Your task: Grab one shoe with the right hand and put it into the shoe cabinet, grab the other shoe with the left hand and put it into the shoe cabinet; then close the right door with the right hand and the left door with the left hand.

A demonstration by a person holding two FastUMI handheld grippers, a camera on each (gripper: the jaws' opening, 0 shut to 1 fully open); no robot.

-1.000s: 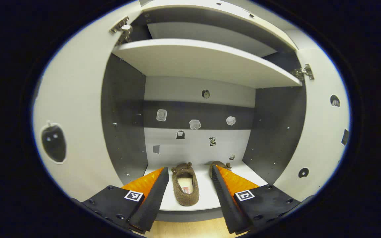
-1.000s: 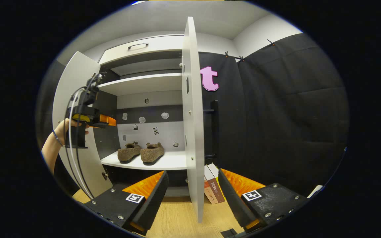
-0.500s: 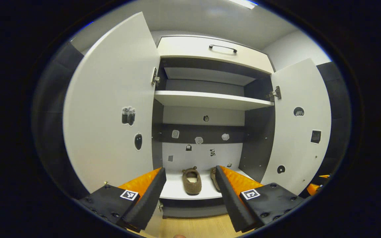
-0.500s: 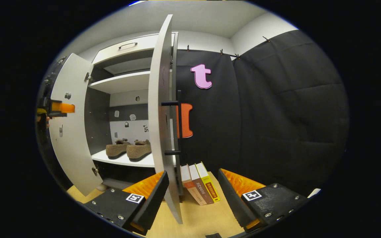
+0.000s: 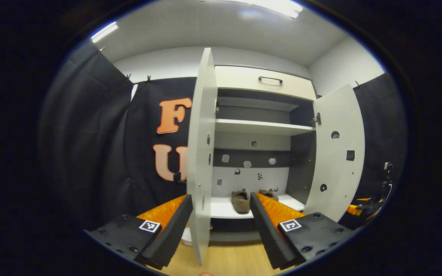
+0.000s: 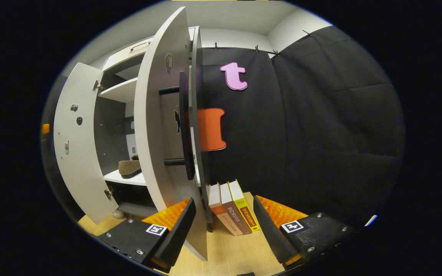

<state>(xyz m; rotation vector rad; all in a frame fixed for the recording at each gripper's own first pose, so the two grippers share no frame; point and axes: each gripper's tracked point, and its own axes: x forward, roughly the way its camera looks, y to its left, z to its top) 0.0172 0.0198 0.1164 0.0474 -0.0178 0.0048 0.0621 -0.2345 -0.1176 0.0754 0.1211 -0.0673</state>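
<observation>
Your left gripper (image 5: 221,224) has its jaws spread wide and holds nothing. In the left gripper view the left door (image 5: 201,153) stands edge-on between its fingers, swung well out from the shoe cabinet (image 5: 263,78). To the right of that edge, both shoes (image 5: 241,201) sit side by side on the cabinet's bottom shelf (image 5: 225,209), toes toward the back wall. Farther right, the right door (image 5: 338,153) hangs open, and past its outer edge part of the other gripper shows.

Your right gripper (image 6: 224,226) is also wide open and empty. In the right gripper view, the left door (image 6: 77,153) is at the far left, then one shoe (image 6: 129,168) on the shelf, then the right door (image 6: 159,126) close in front, its black handle (image 6: 185,126) on the outer face. Three books (image 6: 233,207) lean on the wooden floor (image 6: 236,255) just right of that door, between the fingers.
</observation>
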